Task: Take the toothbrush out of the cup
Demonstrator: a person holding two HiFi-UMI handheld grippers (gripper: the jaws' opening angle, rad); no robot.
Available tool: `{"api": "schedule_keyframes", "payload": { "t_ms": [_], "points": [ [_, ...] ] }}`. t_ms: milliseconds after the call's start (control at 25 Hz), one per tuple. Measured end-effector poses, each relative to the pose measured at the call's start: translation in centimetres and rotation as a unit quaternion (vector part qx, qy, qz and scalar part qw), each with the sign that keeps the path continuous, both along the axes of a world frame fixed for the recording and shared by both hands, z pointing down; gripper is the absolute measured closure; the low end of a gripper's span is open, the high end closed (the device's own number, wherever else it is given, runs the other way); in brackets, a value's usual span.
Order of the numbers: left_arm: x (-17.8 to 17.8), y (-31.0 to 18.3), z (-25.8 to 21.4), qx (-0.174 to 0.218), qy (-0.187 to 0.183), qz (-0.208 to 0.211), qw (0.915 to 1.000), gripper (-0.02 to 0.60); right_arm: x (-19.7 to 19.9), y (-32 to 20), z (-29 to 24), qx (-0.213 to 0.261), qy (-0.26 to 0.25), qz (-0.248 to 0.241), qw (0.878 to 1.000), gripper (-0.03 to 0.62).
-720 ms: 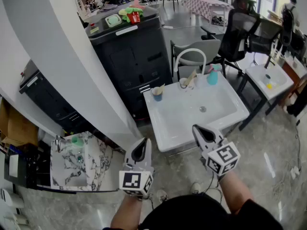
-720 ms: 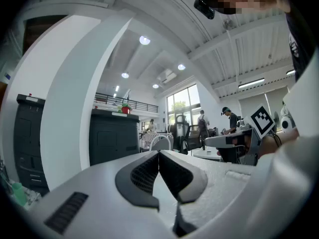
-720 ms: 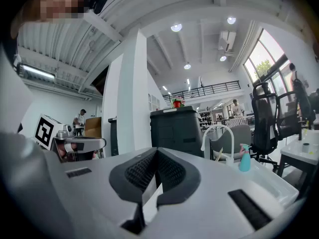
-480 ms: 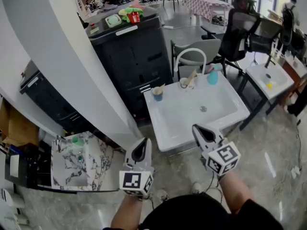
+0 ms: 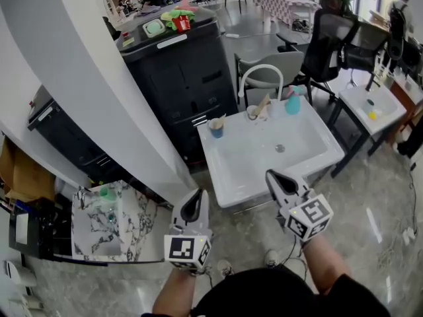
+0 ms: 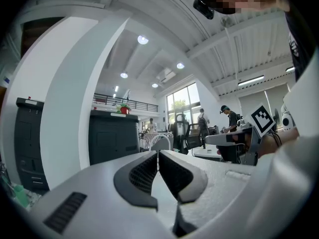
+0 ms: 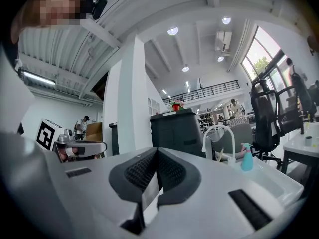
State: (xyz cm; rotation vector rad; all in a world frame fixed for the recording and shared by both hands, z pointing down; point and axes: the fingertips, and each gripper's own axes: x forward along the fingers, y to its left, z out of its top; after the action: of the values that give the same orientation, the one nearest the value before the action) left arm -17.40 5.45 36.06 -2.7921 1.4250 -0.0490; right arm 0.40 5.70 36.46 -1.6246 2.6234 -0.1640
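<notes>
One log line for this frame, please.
stage: before grasp | left gripper: shut, empty | right gripper: shut, empty | toothbrush: in cup on sink rim, untouched

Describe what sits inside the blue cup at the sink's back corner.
A pale toothbrush sticks up out of the blue cup. Its lower part, and anything else inside, is hidden by the cup wall.
</notes>
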Motion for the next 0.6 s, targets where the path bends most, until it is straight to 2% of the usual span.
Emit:
{"api": "schedule_keyframes", "payload": {
  "t_ms": [200, 440, 600],
  "points": [
    [1.1, 0.2, -0.3, 0.002, -0.006, -0.002, 1.0000, 0.577, 1.2, 0.2, 0.0, 0.002, -0.004, -0.003, 1.000, 0.582],
    [2.9, 0.5, 0.0, 0.001, -0.012, -0.004, 0.9999, 0.571, 3.1, 0.2, 0.2, 0.007, -0.008, -0.005, 1.000, 0.534],
    [4.4, 0.3, 0.1, 0.000, -0.014, -0.003, 0.9999, 0.489, 4.5, -0.1, 0.4, 0.006, -0.006, -0.007, 1.000, 0.513]
  ]
}}
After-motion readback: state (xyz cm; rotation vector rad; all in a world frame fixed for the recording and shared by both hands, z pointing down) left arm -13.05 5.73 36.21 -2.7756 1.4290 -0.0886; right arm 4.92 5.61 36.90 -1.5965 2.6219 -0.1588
